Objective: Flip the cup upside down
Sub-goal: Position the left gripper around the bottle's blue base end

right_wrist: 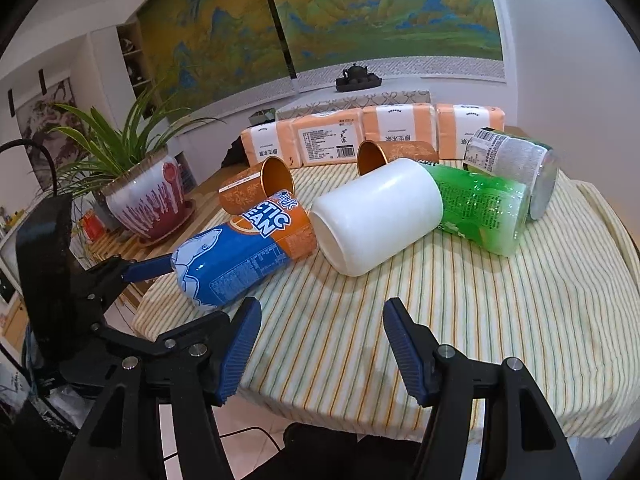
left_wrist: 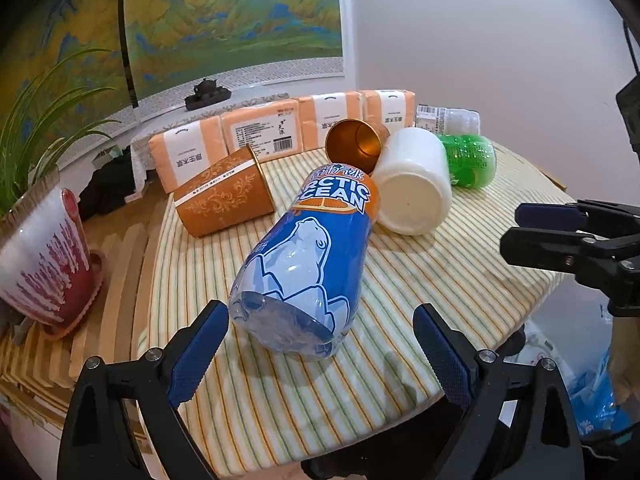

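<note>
Several cups lie on their sides on the striped tablecloth [left_wrist: 420,280]. The blue "Arctic Ocean" cup [left_wrist: 304,256] lies nearest, its base toward my left gripper [left_wrist: 320,344], which is open with a finger on either side of the base, not touching. A white cup [left_wrist: 412,184], a green cup [left_wrist: 468,160] and two orange cups [left_wrist: 224,196] [left_wrist: 354,142] lie behind. My right gripper [right_wrist: 320,344] is open and empty above the cloth, in front of the white cup [right_wrist: 376,216]; the blue cup [right_wrist: 240,252] is to its left.
Orange tissue packs [left_wrist: 256,132] line the table's back edge. A potted plant [left_wrist: 44,252] stands on a slatted wooden stand to the left. A clear labelled cup [right_wrist: 516,164] lies at the back right. The table edge is close below both grippers.
</note>
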`<state>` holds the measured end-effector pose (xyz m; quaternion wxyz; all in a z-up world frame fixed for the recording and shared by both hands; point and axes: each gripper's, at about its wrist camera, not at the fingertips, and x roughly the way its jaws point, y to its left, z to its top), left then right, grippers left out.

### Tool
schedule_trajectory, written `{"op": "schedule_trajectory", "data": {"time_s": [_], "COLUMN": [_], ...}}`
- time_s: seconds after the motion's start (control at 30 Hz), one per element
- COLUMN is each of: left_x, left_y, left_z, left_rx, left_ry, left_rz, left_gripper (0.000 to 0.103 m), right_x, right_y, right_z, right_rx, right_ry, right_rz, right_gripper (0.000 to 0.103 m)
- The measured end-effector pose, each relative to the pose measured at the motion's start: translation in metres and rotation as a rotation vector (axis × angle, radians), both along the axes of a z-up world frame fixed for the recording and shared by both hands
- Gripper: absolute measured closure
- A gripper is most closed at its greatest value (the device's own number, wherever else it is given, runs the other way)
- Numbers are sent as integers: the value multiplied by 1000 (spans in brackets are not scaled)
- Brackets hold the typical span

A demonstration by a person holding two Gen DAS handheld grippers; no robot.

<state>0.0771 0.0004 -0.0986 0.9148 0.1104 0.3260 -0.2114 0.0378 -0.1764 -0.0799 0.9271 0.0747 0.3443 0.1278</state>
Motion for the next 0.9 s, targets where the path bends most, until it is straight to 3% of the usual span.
{"op": "schedule_trajectory", "data": {"time_s": [0.53, 0.9], "left_x": [5, 9], "left_y": [18, 3], "left_z": [-2, -9], "left_rx": [-7, -8], "left_ry": [-29, -55], "left_rz": [25, 22], "left_gripper": [8, 11], "right_x": [2, -1], "right_y": [3, -6], "right_z": [-8, -12], "right_rx": [-12, -3], "right_ry": [21, 27], "right_rz": [-3, -26], "right_gripper": [43, 43]}}
